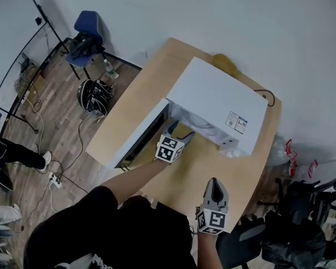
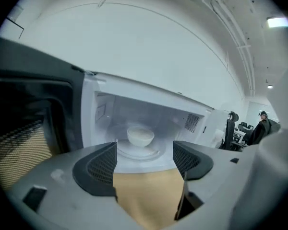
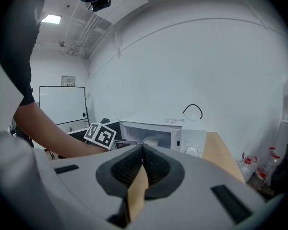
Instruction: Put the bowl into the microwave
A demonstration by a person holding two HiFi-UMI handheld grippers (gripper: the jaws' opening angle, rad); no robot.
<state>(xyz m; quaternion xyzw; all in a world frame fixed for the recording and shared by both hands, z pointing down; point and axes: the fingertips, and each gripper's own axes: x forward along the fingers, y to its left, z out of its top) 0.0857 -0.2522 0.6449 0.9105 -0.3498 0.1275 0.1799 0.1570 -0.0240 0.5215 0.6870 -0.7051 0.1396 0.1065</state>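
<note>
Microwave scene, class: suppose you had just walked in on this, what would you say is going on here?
A person holds a gripper in each hand at a white microwave on the wooden table. Its door hangs open, and the bowl already sits inside. The left gripper is at the opening, jaws apart and empty. The right gripper is further back over the table, jaws shut on nothing.

No legible txt; microwave label point(image 1: 236, 123) too small.
</note>
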